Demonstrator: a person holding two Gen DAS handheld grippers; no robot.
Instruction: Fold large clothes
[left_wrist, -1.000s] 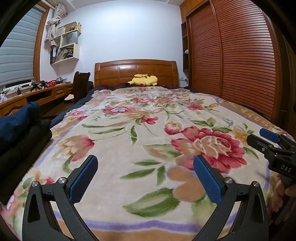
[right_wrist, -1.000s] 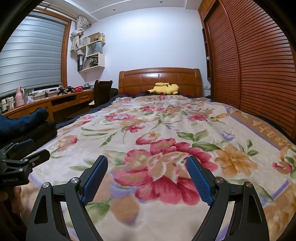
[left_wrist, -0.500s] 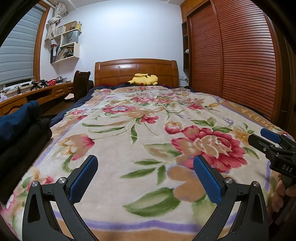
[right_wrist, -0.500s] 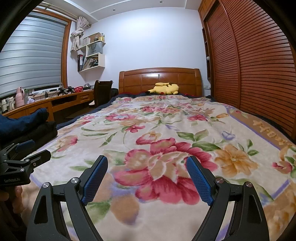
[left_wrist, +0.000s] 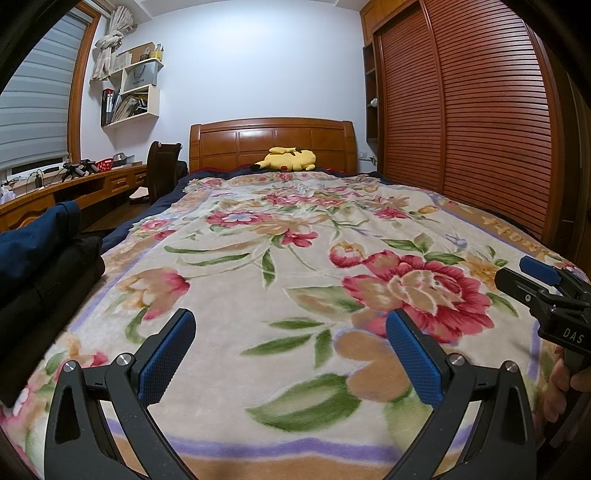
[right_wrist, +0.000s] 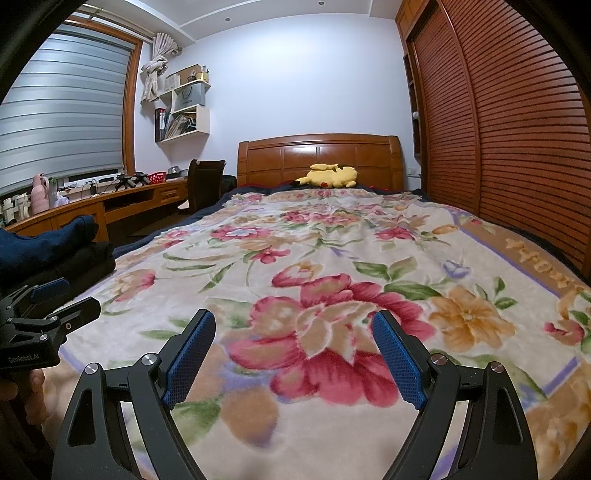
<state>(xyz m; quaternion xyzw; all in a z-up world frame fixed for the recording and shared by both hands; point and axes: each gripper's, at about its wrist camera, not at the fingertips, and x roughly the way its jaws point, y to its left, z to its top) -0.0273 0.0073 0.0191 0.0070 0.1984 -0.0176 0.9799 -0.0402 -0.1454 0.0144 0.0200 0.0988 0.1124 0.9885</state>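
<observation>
Two black fingers with blue ribbed pads frame the bottom of the left wrist view: the left gripper (left_wrist: 290, 350) is spread wide with nothing between its pads, above the foot of a bed. A plush floral blanket (left_wrist: 280, 280) covers the bed, cream with red and peach blooms, green leaves and a lilac border. At the left edge a stack of folded dark clothes (left_wrist: 44, 266) sits on the blanket, navy above black, thick and soft-edged. The right gripper (left_wrist: 546, 295) enters from the right edge, black with a blue pad, gripped by a hand (left_wrist: 565, 387). Beyond lie a glossy wooden headboard (left_wrist: 271, 142), a yellow plush toy (left_wrist: 288, 159) lying in front of it, slatted wooden wardrobe doors (left_wrist: 461, 110) on the right, and a desk (left_wrist: 74, 188) under white wall shelves (left_wrist: 133, 92) on the left.

From the right wrist view, the right gripper (right_wrist: 293, 360) is likewise wide apart and empty over a large red flower on the blanket (right_wrist: 332, 258). The left gripper (right_wrist: 48, 310) shows at the left edge, its fingers apart, in front of the dark clothes (right_wrist: 55, 247). A window blind (right_wrist: 62, 110) fills the upper left; the toy (right_wrist: 330, 176) rests against the headboard (right_wrist: 319, 157).
</observation>
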